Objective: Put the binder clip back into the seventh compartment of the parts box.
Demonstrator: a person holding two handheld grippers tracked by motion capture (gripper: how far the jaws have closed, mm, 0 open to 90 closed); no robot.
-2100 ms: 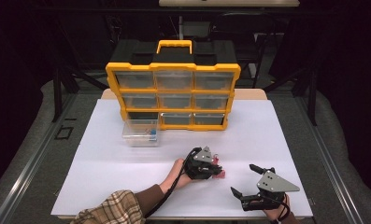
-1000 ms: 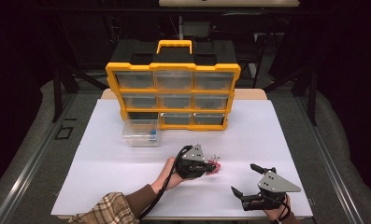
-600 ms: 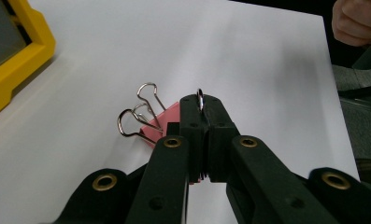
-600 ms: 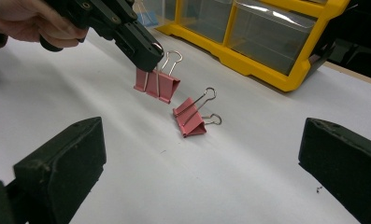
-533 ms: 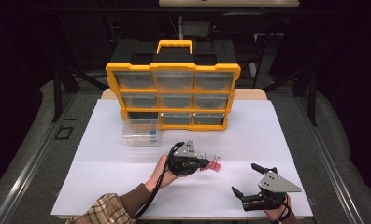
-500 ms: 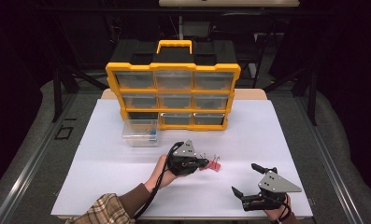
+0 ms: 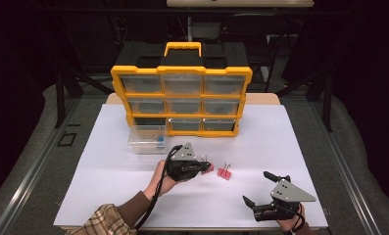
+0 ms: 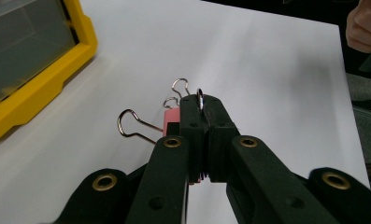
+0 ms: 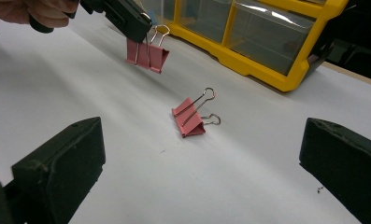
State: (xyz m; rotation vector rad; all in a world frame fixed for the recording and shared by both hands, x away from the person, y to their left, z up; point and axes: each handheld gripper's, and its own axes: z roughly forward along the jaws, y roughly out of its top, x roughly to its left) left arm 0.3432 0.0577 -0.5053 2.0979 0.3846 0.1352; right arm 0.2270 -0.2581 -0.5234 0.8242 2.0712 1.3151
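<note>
Pink binder clip (image 9: 148, 55) pinched by one wire handle between the closed jaws of the left gripper (image 7: 202, 165), hanging clear of the white table sheet (image 7: 109, 186) with its body below the jaw tips. Same clip (image 8: 172, 120) peeking out left of the pressed-together pads in the left gripper view, a wire loop poking up between them. Second pink binder clip (image 7: 225, 172) lying on the sheet just right of the held one, apart from both tools; also seen in the right gripper view (image 9: 191, 118), handles up, between the wide-spread jaws but well beyond them. Right gripper (image 7: 260, 193) resting low near the front right edge, jaws wide apart, nothing held. Yellow drawer organizer (image 7: 182, 100) standing at the back; clear drawer (image 7: 145, 139) pulled out onto the sheet before its lower left.
</note>
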